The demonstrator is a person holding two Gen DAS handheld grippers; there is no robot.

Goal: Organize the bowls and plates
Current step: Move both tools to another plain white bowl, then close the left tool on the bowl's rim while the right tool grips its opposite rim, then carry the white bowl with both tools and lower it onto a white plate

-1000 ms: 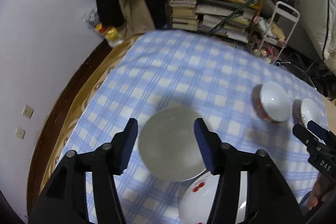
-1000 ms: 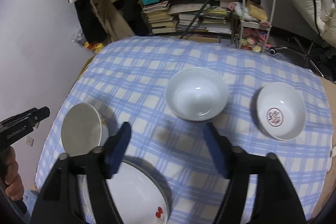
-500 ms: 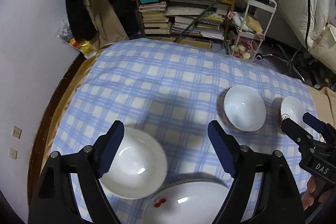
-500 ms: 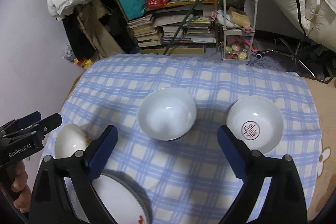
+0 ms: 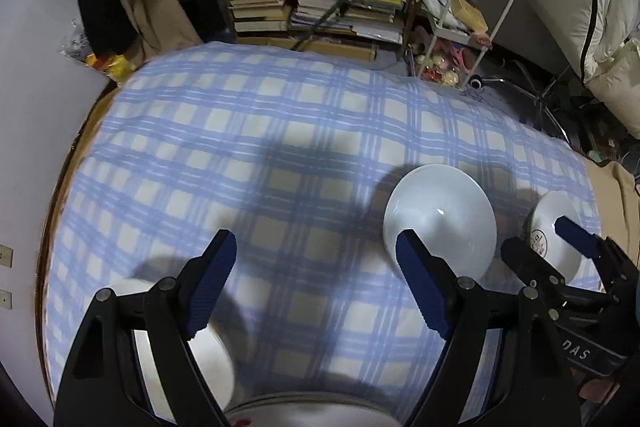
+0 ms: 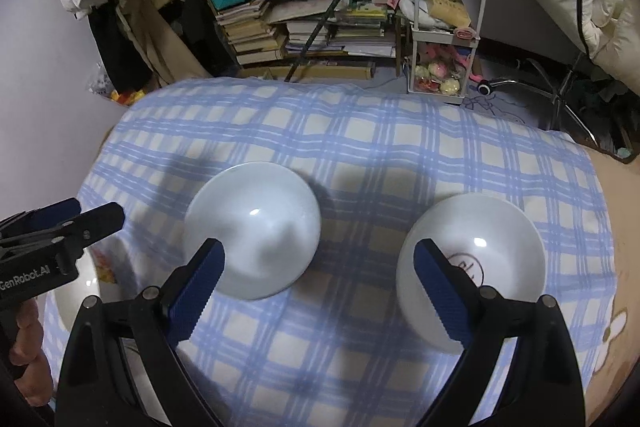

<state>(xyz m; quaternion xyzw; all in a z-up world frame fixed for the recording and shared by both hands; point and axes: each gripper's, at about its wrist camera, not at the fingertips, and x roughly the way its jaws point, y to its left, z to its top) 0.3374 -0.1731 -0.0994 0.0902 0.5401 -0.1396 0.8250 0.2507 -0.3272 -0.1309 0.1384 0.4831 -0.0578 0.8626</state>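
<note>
Since the earlier frames both tongs have been carried forward over the checked cloth, and their jaws have just been opening; the grey-looking bowl once framed between the left pads is now seen at the lower left of the left wrist view.

Left tongs (image 5: 316, 281) are held released, nothing between the blue pads but cloth. Right tongs (image 6: 318, 293) are likewise spread wide and grasp nothing (one pad overlaps the plain bowl's near rim in the picture, the other overlaps the marked bowl; contact cannot be told).

A plain white bowl (image 6: 252, 229) is seen left of centre in the right wrist view, upright on the blue checked cloth (image 6: 360, 147). Well apart from it, to the right, a white bowl with a red mark (image 6: 492, 251) stands upright. In the left wrist view a third bowl (image 5: 204, 355) lies at the lower left behind the left finger, and the rim of a large plate (image 5: 304, 409) is seen at the bottom edge just beside it.

Stacked books (image 6: 260, 35) and a white trolley (image 6: 444, 27) are seen beyond the cloth, at the top of the frame.
</note>
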